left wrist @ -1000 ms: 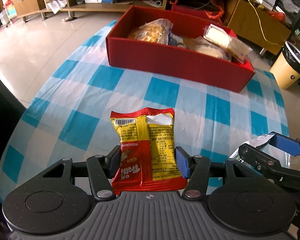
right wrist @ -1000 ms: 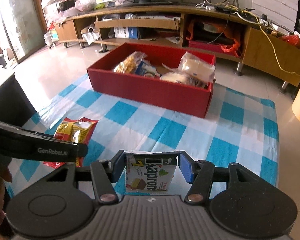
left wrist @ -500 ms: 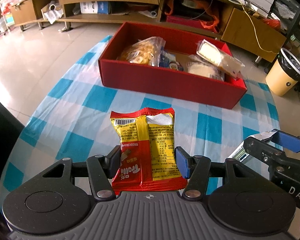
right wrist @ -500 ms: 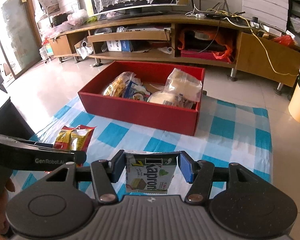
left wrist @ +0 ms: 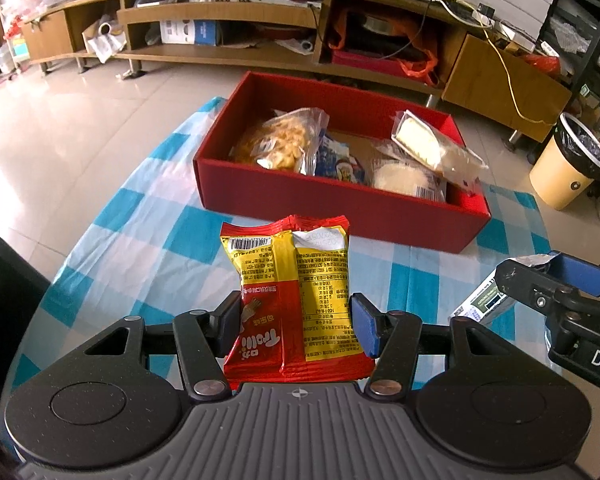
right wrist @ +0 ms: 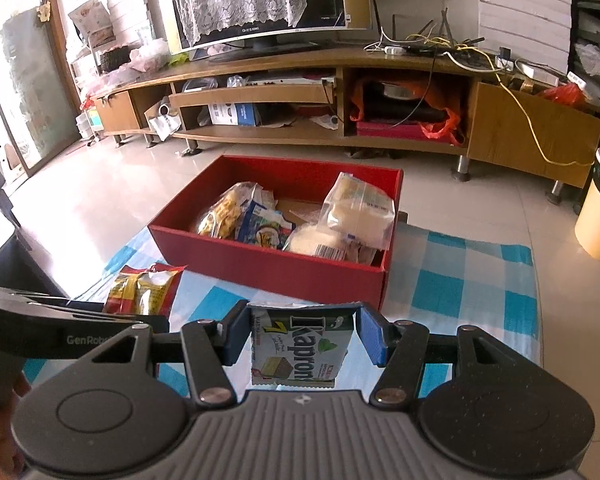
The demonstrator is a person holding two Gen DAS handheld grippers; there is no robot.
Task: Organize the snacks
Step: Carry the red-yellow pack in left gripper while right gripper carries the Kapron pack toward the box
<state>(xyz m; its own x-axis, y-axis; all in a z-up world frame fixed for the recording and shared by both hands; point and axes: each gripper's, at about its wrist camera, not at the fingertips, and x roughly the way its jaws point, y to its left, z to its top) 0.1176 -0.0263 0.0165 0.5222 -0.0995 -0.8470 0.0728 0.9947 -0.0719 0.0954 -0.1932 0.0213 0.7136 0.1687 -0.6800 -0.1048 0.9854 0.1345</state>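
- The checked cloth [left wrist: 148, 216], blue and white, covers the work surface under every task item.
- The red box [left wrist: 340, 212] stands on the cloth at its far side, open at the top. It holds a clear bag of golden snacks [left wrist: 284, 144], a wrapped pale cake slice [left wrist: 424, 146] leaning on the right wall, and a round white bun [left wrist: 400, 176] in front of it.
- The left gripper [left wrist: 296, 322] is clamped on the red-and-yellow snack packet [left wrist: 292, 276]; both pads press its lower sides, and the packet stands upright above the cloth, short of the box.
- The right gripper [right wrist: 302, 338] is clamped on the small wafer packet [right wrist: 296, 344], held upright between the pads, near the box's front wall.
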